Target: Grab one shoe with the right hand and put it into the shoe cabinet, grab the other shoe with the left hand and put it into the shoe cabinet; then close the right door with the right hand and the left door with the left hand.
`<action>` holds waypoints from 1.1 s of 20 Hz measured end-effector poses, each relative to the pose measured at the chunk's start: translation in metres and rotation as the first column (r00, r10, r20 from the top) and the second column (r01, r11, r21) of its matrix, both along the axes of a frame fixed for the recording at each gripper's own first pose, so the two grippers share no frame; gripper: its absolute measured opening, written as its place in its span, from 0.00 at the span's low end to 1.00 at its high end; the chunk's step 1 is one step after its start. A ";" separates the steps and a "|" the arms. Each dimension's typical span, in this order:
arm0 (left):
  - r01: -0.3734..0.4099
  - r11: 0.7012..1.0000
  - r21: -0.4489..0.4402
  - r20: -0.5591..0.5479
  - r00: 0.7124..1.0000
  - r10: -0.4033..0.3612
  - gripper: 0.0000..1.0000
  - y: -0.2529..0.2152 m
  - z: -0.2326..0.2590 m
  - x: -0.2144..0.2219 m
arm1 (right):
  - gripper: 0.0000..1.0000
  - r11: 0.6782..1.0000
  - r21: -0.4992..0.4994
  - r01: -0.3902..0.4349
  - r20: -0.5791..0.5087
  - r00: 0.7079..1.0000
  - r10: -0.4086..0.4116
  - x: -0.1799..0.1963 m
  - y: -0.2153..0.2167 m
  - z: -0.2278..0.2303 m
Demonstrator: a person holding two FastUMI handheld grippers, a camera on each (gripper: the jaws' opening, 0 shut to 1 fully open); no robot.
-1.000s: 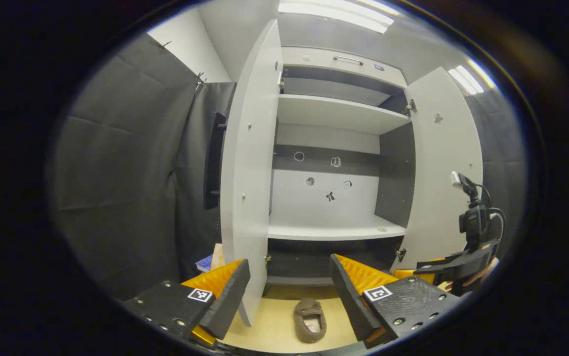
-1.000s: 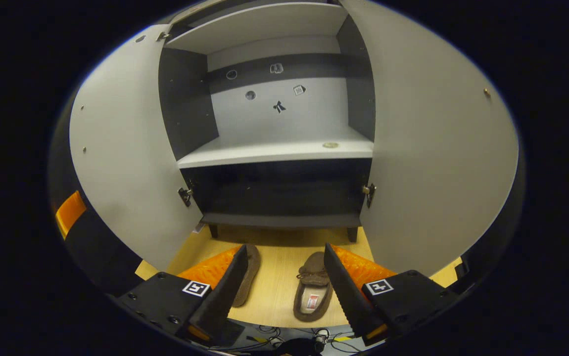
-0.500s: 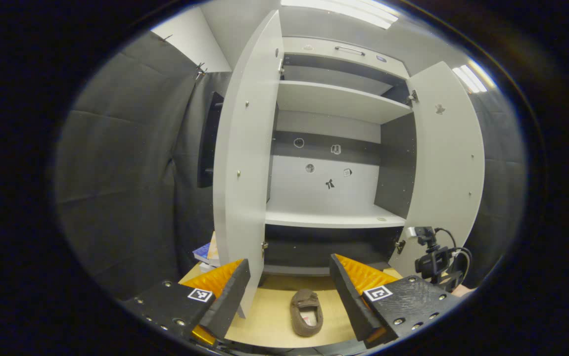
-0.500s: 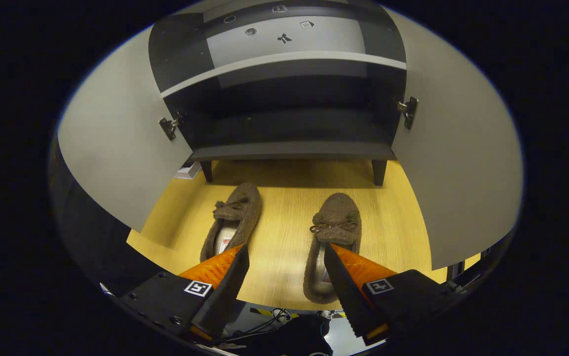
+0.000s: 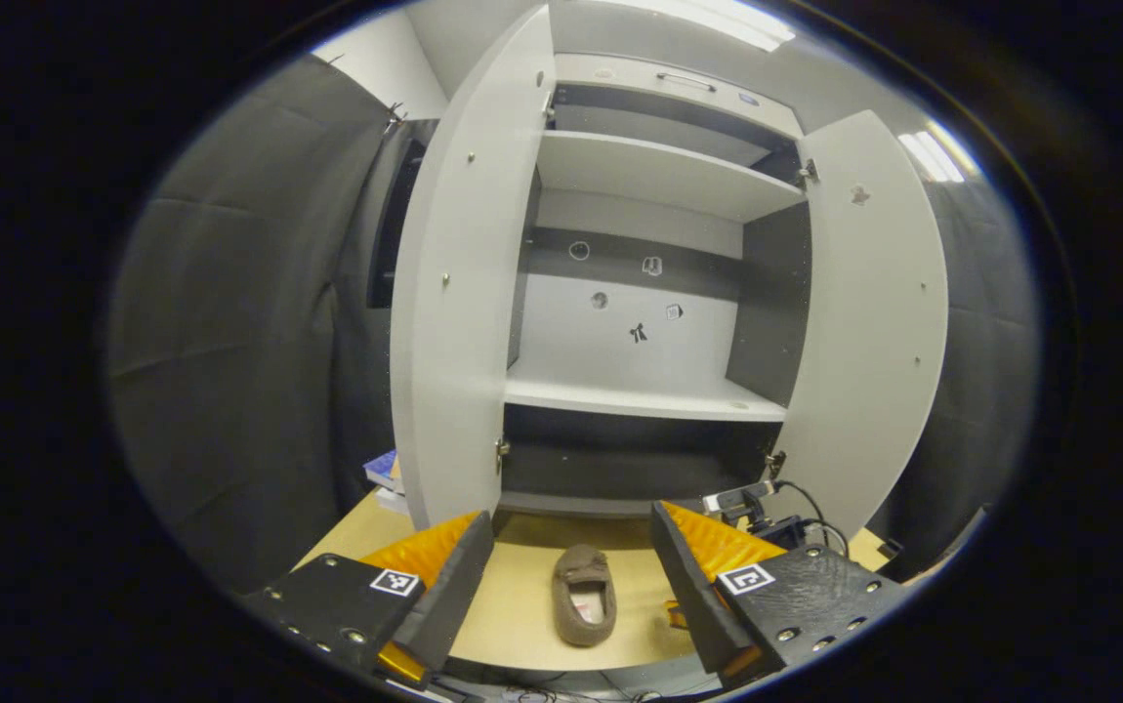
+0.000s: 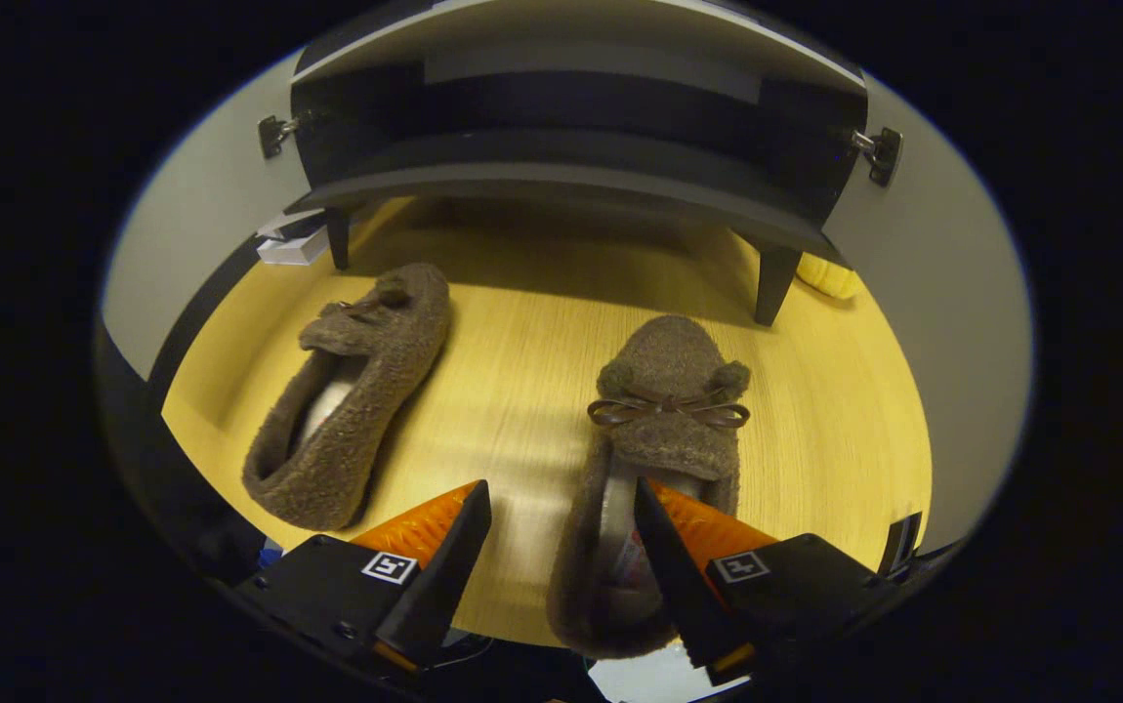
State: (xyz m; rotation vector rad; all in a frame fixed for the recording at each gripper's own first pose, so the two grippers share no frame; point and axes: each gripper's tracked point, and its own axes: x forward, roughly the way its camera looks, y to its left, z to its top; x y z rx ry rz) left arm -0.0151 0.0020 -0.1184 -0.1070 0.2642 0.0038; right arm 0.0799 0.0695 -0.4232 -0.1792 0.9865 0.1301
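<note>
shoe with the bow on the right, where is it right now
In the right gripper view the bow shoe lies on the wooden floor before the cabinet's right leg, with the open right gripper straddling its left side wall.

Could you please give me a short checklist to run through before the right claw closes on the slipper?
1. Right claw open: ok, its fingers stand apart.
2. Right claw lined up on the right slipper: not ok, one finger is over the slipper's opening and the other over bare floor.
3. Left slipper out of the way: ok, it lies apart, to the side.
4. Cabinet doors open: ok, the left door and the right door both stand wide.
5. Bottom compartment free: cannot tell, too dark.
6. Left claw clear: ok, open and holding nothing.
</note>
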 end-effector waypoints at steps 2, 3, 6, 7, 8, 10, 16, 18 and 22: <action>-0.007 1.000 0.022 -0.005 1.000 0.007 0.94 0.003 -0.003 -0.001 | 0.91 1.000 -0.027 -0.002 0.035 0.999 0.003 0.018 -0.003 -0.006; -0.012 0.999 0.031 -0.010 1.000 0.012 0.94 0.004 -0.006 -0.002 | 0.88 0.999 -0.047 -0.007 0.027 1.000 0.009 0.020 -0.004 -0.011; -0.041 0.999 0.034 -0.015 0.999 0.042 0.94 0.010 -0.009 -0.002 | 0.63 0.990 -0.138 0.033 0.044 0.999 -0.027 0.029 -0.022 -0.015; -0.043 0.999 0.031 -0.013 0.999 0.043 0.94 0.009 -0.009 -0.002 | 0.47 0.991 -0.122 0.058 0.052 0.997 -0.051 0.029 -0.020 -0.016; -0.044 0.999 0.031 -0.014 0.999 0.045 0.94 0.010 -0.008 -0.002 | 0.44 0.991 -0.112 0.074 0.048 0.996 -0.069 0.028 -0.020 -0.014; -0.050 0.998 0.036 -0.009 0.999 0.050 0.94 0.012 -0.008 -0.003 | 0.44 0.987 -0.148 0.057 0.033 0.998 -0.052 0.028 -0.023 -0.016; -0.031 0.999 0.037 0.018 0.999 0.030 0.94 0.006 0.000 -0.006 | 0.12 0.990 -0.128 0.062 0.022 0.998 -0.059 0.023 -0.021 -0.010; -0.021 0.999 0.045 0.018 1.000 0.020 0.94 0.006 -0.002 -0.007 | 0.09 0.996 -0.076 0.044 -0.009 0.999 -0.045 0.023 -0.023 -0.011; 0.008 0.998 0.068 0.021 1.000 -0.009 0.94 -0.001 -0.004 -0.007 | 0.05 0.999 -0.031 0.043 0.028 0.999 -0.042 0.022 -0.030 0.015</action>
